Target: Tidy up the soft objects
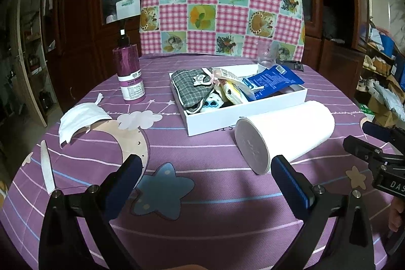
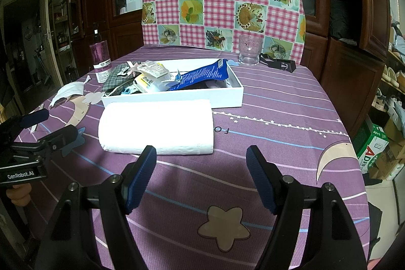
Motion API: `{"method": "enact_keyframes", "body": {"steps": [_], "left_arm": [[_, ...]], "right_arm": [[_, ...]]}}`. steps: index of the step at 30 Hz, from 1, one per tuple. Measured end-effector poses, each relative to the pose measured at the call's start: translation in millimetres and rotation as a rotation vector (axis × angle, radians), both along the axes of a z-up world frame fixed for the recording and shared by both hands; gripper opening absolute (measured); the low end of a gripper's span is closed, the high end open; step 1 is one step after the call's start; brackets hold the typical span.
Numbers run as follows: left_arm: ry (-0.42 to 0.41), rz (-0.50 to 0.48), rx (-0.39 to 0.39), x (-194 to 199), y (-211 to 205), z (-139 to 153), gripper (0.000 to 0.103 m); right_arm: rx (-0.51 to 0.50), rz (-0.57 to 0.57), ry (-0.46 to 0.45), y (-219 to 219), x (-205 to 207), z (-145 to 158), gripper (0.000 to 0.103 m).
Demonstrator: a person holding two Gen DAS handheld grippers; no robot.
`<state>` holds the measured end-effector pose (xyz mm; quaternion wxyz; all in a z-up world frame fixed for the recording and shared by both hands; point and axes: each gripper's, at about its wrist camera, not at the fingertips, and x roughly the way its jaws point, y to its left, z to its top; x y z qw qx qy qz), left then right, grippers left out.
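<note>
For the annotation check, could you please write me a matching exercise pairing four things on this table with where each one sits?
Things:
1. paper towel roll
2. face mask
3. blue packet
4. clear glass

Places:
A. inside the white box, leaning on other items
B. upright at the table's far edge, beside a black clip
C. lying on its side in front of the white box
D. flat on the cloth near the purple pump bottle

Pairs: 1-C, 2-D, 3-A, 4-B
</note>
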<state>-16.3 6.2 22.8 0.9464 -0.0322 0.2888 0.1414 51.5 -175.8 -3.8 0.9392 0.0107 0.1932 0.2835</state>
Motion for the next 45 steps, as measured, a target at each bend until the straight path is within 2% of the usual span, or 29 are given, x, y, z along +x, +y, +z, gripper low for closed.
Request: {"method": "enact_keyframes", "body": {"steps": [41,45], "left_arm": [[0.004,-0.004,0.009,2.4,0.4,-2.4,0.103],[-0.026,-0.038,-0.033,-1.7,5.5,-1.1,0.103]], "right_arm": [[-0.001,0.001,0.001,-0.3,0.6,0.1,0.074],[0.000,0.001,0.002,-0.4,0.8,0.1,0.074]]}}
